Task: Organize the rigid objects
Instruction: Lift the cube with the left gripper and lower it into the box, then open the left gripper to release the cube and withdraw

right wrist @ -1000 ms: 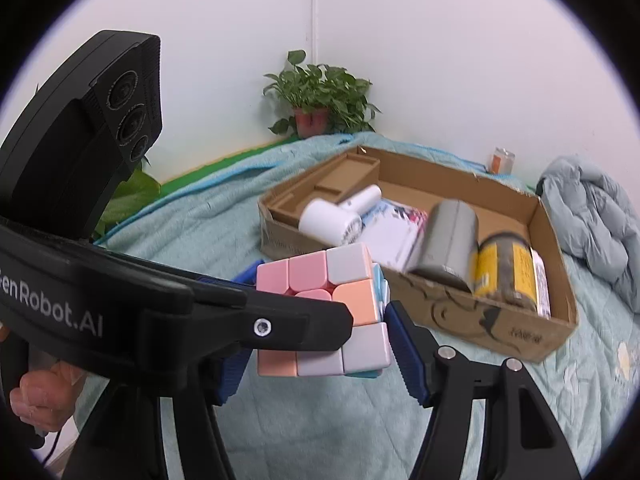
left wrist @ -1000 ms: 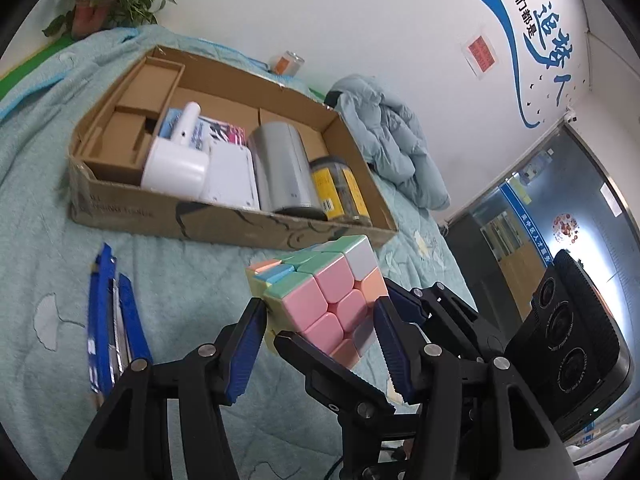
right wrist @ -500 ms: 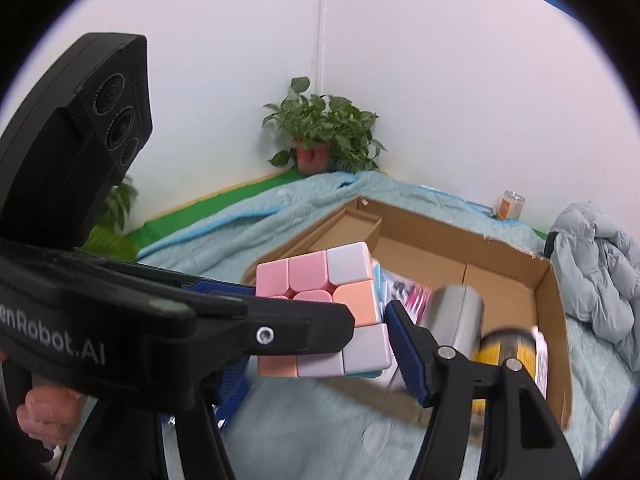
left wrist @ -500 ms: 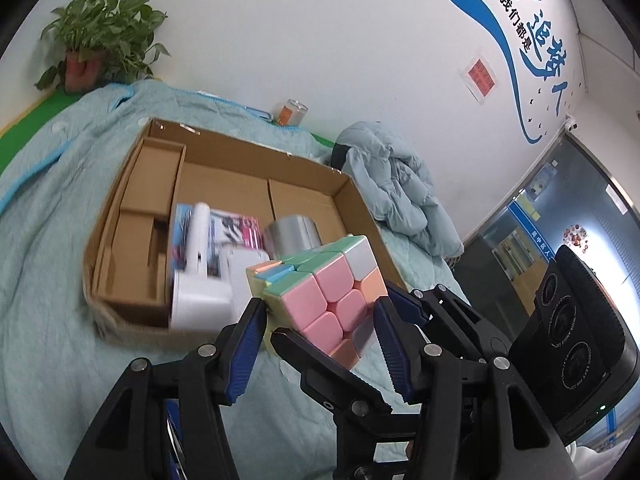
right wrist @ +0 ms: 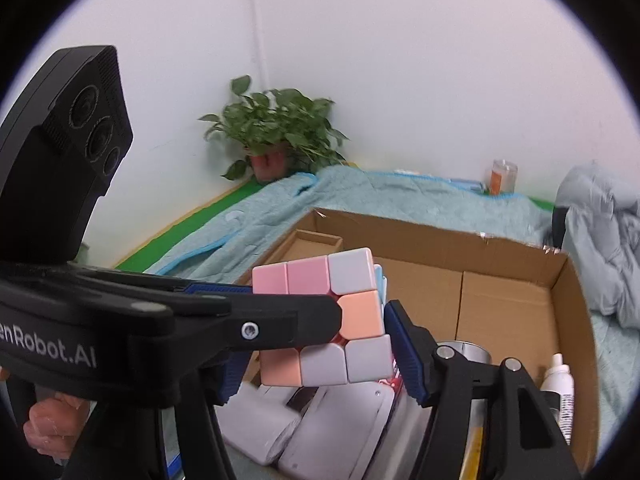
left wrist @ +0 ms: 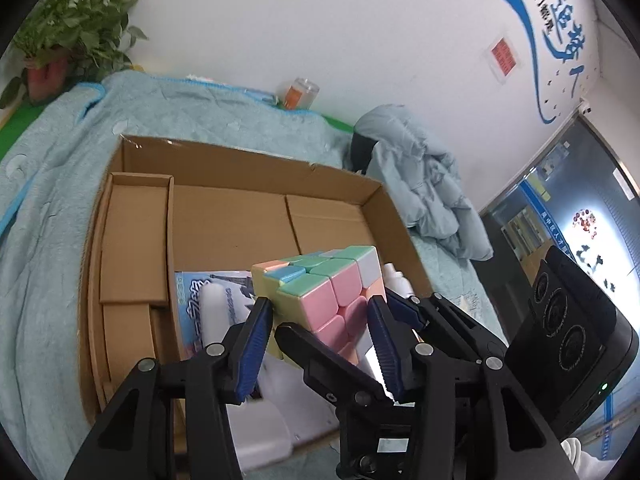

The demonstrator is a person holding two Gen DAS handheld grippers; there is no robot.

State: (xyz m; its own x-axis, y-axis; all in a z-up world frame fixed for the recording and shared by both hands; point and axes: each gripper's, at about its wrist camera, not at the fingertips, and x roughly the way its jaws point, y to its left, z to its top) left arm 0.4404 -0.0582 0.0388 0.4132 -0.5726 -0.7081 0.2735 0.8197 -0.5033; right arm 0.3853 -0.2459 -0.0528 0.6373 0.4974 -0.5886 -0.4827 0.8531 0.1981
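Now, cube: the pastel puzzle cube (left wrist: pixel 320 296) hangs in the air above the near half of the cardboard box (left wrist: pixel 248 168), not yet set down.
Left gripper: my left gripper (left wrist: pixel 318 336) has its blue pads at nine and three o'clock of the cube; the jaws have just been closing with the cube between them, and the pads look to be against its sides.
Right gripper: my right gripper (right wrist: pixel 316 354) pinches the same cube, its right pad flat on the cube's side; the left pad is hidden behind my other tool, so I judge that contact rather than see it.
Hands: one of my hands (right wrist: pixel 48 432) shows at seven o'clock in the right wrist view, wrapped on a handle.
Already in the box: a white device (right wrist: pixel 256 428) and a booklet (left wrist: pixel 196 300) lie at the near wall, a metal can (right wrist: pixel 464 354) sits at five o'clock of the cube, and a white bottle (right wrist: pixel 560 384) stands by the right wall.
Free room: the far half of the box floor at twelve o'clock is bare cardboard, and a narrow side compartment (left wrist: pixel 136 240) at ten o'clock is empty.
Progress: I judge the job well on, several things are packed and the cube is over the box.
Left to do: lower the cube into a free spot and let go with both tools.
Outside the box: a small jar (left wrist: pixel 300 94) stands at the wall at twelve o'clock; whether it belongs to the job I cannot tell.
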